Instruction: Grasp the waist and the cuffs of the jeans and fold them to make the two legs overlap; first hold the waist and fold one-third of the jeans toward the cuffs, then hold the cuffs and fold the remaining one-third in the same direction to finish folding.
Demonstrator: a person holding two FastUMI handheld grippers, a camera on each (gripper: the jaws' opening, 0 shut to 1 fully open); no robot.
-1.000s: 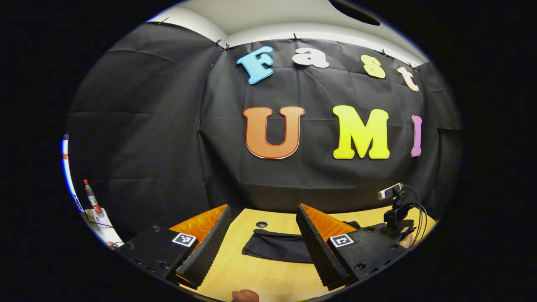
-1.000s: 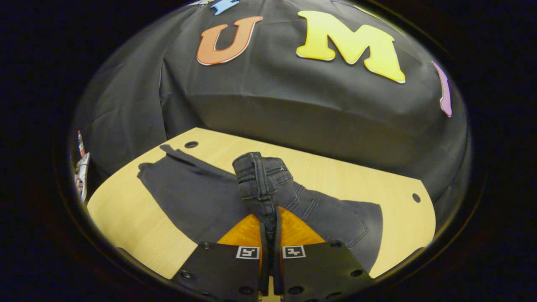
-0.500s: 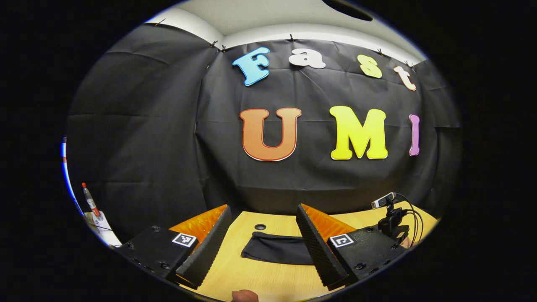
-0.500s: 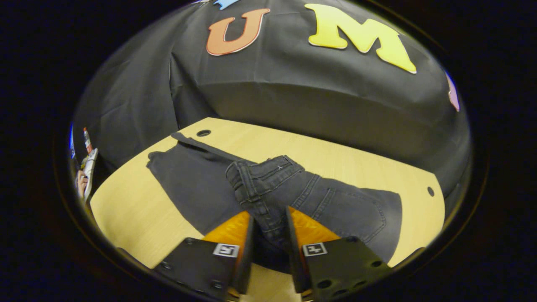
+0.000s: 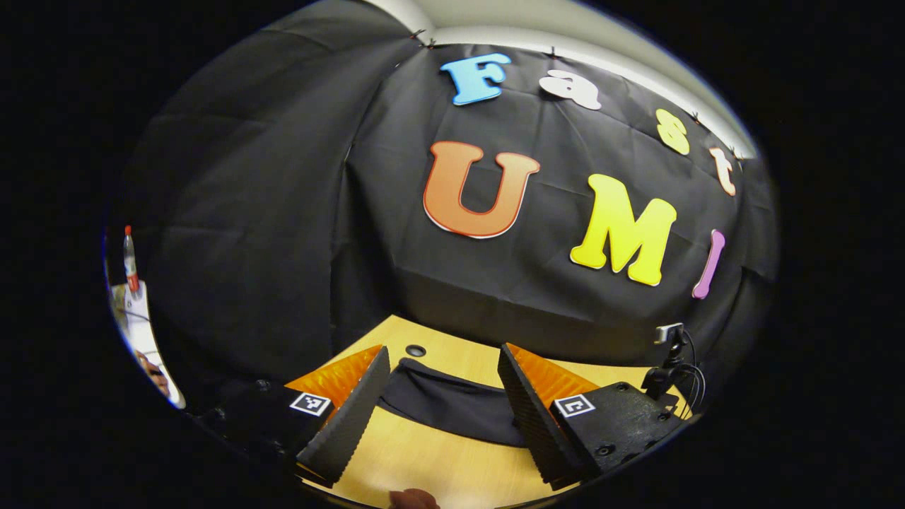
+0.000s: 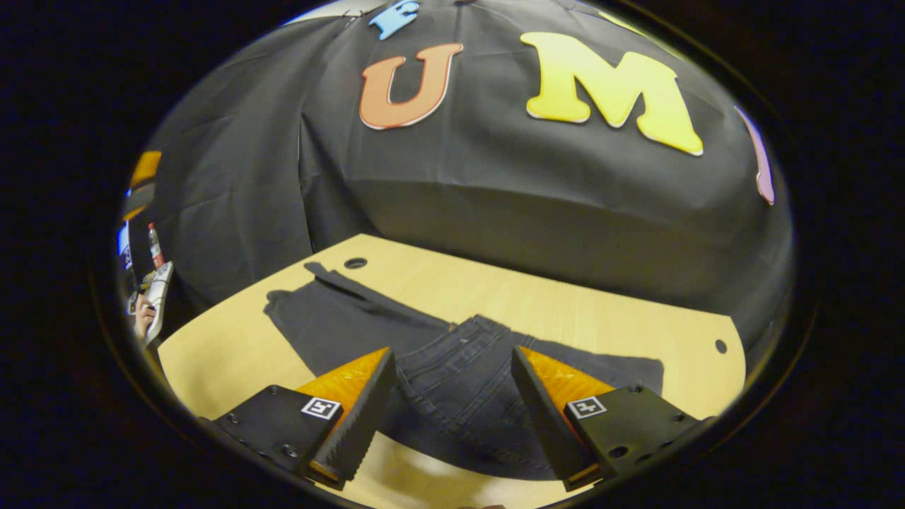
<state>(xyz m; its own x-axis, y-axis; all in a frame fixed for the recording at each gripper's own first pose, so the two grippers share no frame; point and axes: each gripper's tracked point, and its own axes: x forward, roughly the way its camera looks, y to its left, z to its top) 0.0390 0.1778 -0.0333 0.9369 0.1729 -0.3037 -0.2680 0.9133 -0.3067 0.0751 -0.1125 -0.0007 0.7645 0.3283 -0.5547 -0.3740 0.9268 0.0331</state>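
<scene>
Our right tongs (image 6: 452, 403) spread wide and let go of the waist (image 6: 452, 346), which a second ago they were pinching upright off the desk (image 6: 587, 311). The waist drops flat onto the legs of the jeans (image 6: 339, 325), so we judge the first third-fold as laid down; the denim sits between the open jaws but nothing presses on it. The jeans lie across the middle of the desk, the folded waist part toward the near edge, the cuffs (image 6: 290, 300) reaching toward the far left corner by the grommet hole (image 6: 355, 263).

Our left tongs (image 5: 444, 410) are open too, gripping nothing, and they have swung closer: the cuffs now fill the gap ahead of the jaws where before they lay farther off. The camera on its stand (image 5: 668, 353) rises at the desk's right edge. We reckon next comes closing on the cuffs and carrying them over the waist.
</scene>
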